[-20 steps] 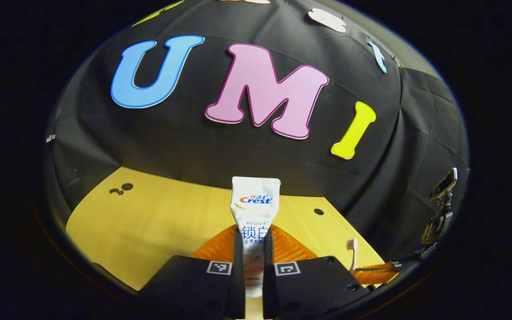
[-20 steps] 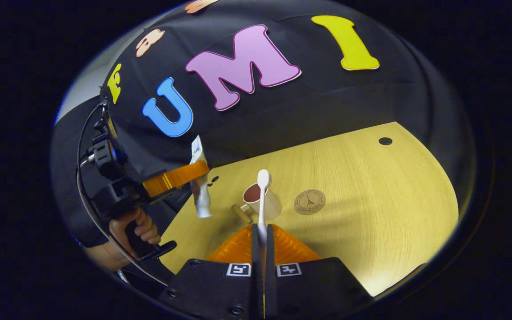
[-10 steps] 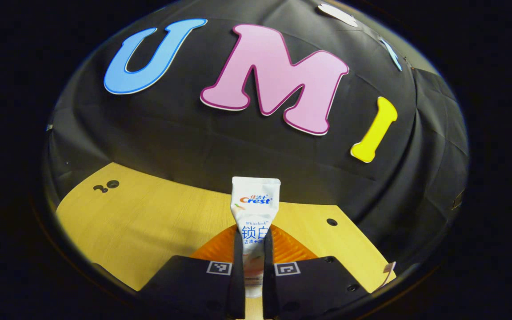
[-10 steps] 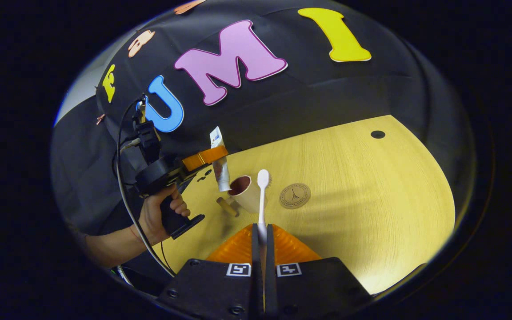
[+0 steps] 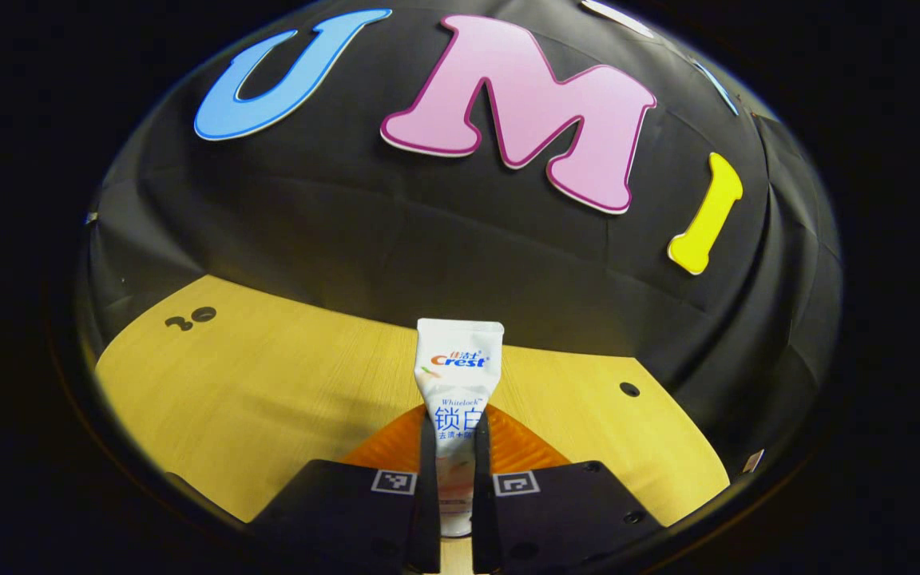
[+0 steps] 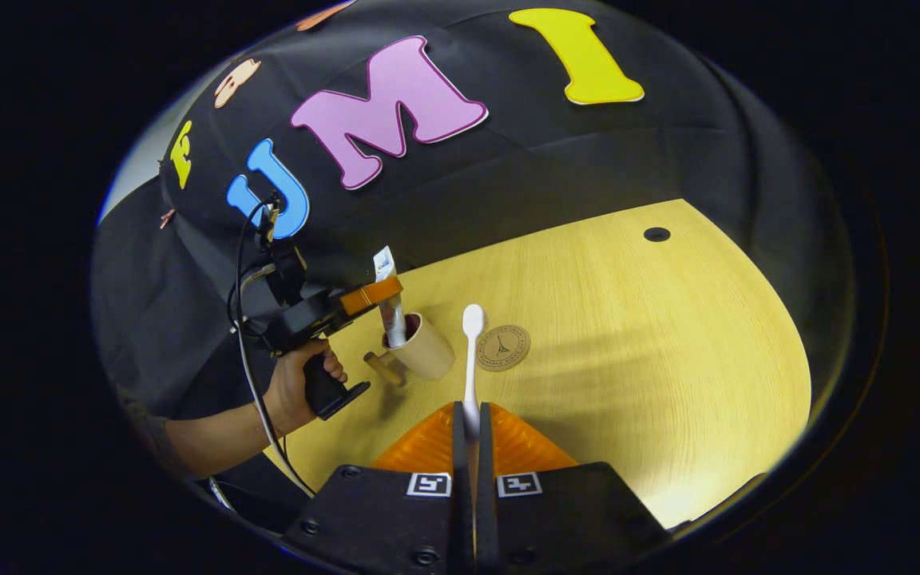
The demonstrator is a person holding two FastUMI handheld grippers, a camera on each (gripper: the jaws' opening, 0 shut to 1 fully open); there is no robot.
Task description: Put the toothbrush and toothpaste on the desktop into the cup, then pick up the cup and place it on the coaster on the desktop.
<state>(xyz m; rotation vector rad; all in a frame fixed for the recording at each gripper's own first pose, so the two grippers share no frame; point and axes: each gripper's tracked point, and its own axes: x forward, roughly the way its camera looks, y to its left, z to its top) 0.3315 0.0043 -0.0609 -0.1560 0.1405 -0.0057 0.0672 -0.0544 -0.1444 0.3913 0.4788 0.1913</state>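
- Since the earlier frames, the left tongs [image 6: 376,291] have carried the toothpaste tube [image 6: 390,307] to the cup [image 6: 422,349], and its lower end now dips into the cup's mouth.
- Left tongs are clamped on the toothpaste tube [image 5: 455,415], which stands upright between the fingers.
- A hand [image 6: 300,383] grips the left tool's handle.
- Right tongs [image 6: 469,431] are clamped on the white toothbrush [image 6: 471,351], head pointing far.
- Cup sits on the wooden tabletop [image 6: 652,351], with the round coaster [image 6: 503,347] just to its right.
- A small brown cylinder [image 6: 384,368] lies left of the cup.
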